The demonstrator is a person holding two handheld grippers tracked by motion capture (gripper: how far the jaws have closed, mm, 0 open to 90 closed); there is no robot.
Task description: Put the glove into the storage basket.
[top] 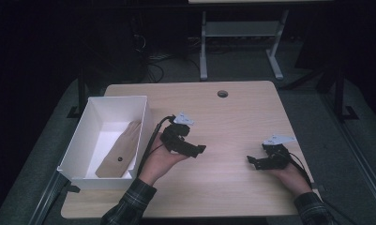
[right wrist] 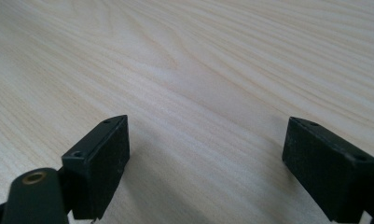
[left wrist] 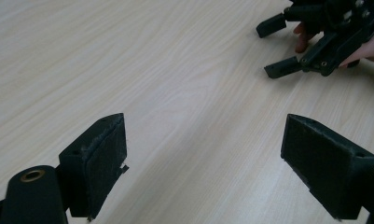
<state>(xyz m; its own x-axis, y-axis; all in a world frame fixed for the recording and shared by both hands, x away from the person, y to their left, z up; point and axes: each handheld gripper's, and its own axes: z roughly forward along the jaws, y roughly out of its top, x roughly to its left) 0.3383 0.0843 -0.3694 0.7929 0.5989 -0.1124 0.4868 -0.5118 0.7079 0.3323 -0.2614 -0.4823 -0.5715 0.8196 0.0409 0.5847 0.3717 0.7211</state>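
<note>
Tools both spread wide, empty: left tool [top: 198, 151], right tool [top: 252, 161]; no readable writing.

overhead view, two close table [top: 232, 117] views

Both forearms wear dark plaid sleeves [top: 129, 204] with thin pale lines. The left gripper [top: 198, 149] and right gripper [top: 251, 161] are matte black, each topped by a grey three-cornered plate [top: 183, 119] and trailing a black cable [top: 153, 138]. Rough dark pads [left wrist: 107, 161] face the blocky jaws, with small screw holes along their edges and a brass-ringed hole [left wrist: 33, 175] low down.
</note>
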